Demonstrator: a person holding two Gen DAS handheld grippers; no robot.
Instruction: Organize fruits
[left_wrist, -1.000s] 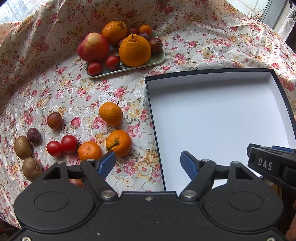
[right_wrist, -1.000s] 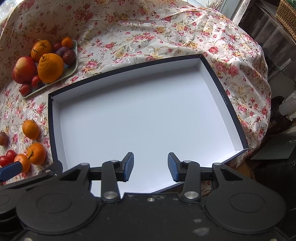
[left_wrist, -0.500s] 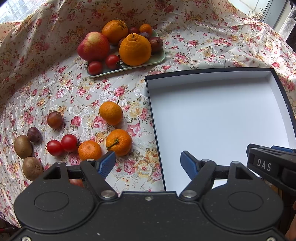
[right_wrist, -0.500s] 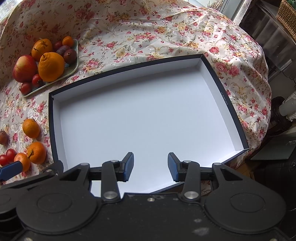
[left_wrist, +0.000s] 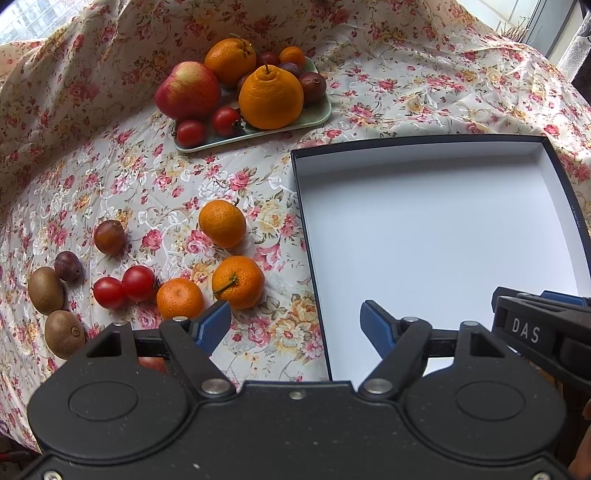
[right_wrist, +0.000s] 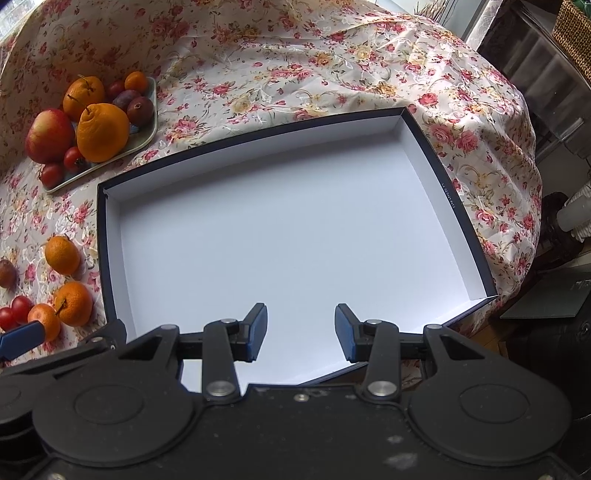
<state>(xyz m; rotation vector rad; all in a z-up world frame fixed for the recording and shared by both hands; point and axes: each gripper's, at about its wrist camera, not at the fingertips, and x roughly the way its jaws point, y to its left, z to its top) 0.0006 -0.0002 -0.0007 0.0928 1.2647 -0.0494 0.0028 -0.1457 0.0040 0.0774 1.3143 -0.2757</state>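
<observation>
Both claws, left claw (left_wrist: 295, 326) and right claw (right_wrist: 300, 330), hang open and empty. Nearest mandarin (left_wrist: 237, 282) lies on the table beside the empty box (right_wrist: 424, 140) — I would straddle it squarely, then close gently.

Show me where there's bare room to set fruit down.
The white floor of the box is bare wall to wall. Cloth between the plate and the loose mandarins is also free. The plate and the cloth left of the box are crowded.

Right gripper (left_wrist: 543, 332) label: read "DAS" in white letters on black.
Box (left_wrist: 573, 216) rim print: small white characters, too tiny to read.
</observation>
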